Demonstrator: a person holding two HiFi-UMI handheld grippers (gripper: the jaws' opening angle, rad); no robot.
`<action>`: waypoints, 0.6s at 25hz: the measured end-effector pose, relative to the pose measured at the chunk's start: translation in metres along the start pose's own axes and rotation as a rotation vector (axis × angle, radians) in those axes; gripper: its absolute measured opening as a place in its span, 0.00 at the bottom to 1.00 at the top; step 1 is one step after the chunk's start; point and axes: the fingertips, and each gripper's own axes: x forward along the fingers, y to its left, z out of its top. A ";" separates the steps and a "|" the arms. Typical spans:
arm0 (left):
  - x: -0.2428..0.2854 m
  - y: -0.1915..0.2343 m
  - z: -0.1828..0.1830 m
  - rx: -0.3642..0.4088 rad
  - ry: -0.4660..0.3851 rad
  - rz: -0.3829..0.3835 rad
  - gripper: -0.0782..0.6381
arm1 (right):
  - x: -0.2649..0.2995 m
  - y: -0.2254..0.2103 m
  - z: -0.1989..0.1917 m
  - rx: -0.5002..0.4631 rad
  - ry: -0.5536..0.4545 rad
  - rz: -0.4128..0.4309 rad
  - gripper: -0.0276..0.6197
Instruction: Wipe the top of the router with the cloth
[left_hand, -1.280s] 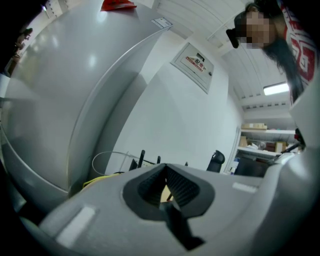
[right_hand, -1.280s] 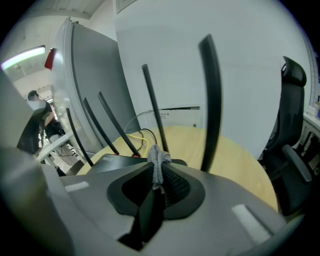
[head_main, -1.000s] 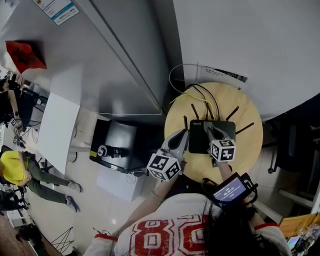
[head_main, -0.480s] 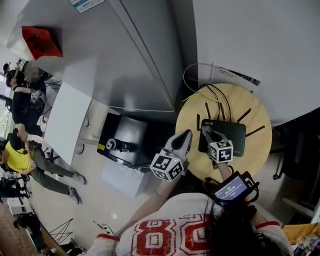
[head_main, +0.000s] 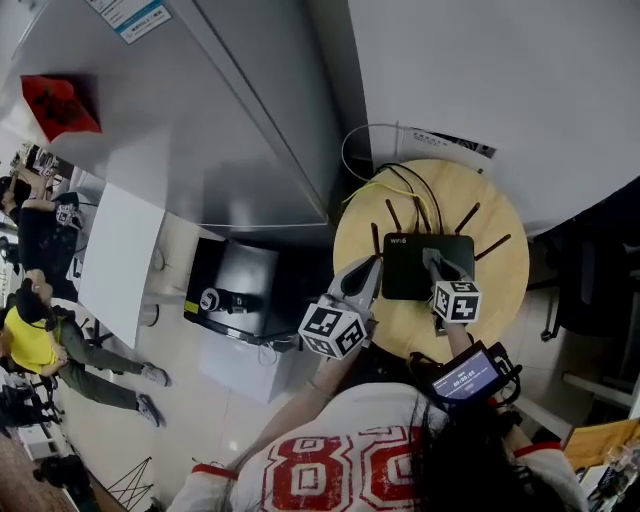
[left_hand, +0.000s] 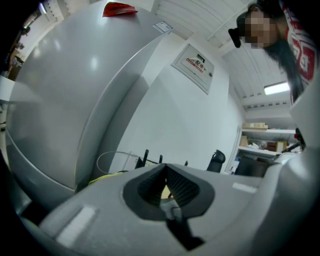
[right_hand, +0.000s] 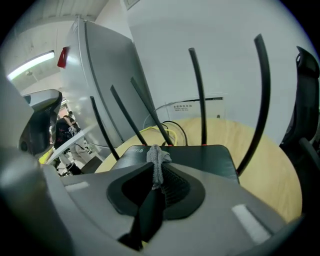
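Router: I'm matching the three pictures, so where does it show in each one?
Head view: the router lies right of centre, on the round table.
Left gripper view: only its antenna tips show, left of centre, above the left gripper.
Right gripper view: it fills the centre, antennas up, just past the cloth.
Shared landmark: the yellow cable behind the router.

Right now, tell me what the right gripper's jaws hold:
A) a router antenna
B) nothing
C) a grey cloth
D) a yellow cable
C: in the right gripper view, the right gripper has its jaws closed on a bunched grey cloth, with the black router just beyond it.
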 end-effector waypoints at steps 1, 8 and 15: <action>0.003 -0.003 -0.001 -0.001 0.002 -0.008 0.10 | -0.003 -0.006 0.000 0.006 -0.002 -0.014 0.11; 0.016 -0.016 -0.006 -0.006 0.003 -0.039 0.10 | -0.031 -0.062 -0.003 0.048 -0.013 -0.120 0.11; 0.023 -0.022 -0.010 -0.018 -0.002 -0.039 0.10 | -0.050 -0.100 -0.007 0.063 -0.011 -0.185 0.11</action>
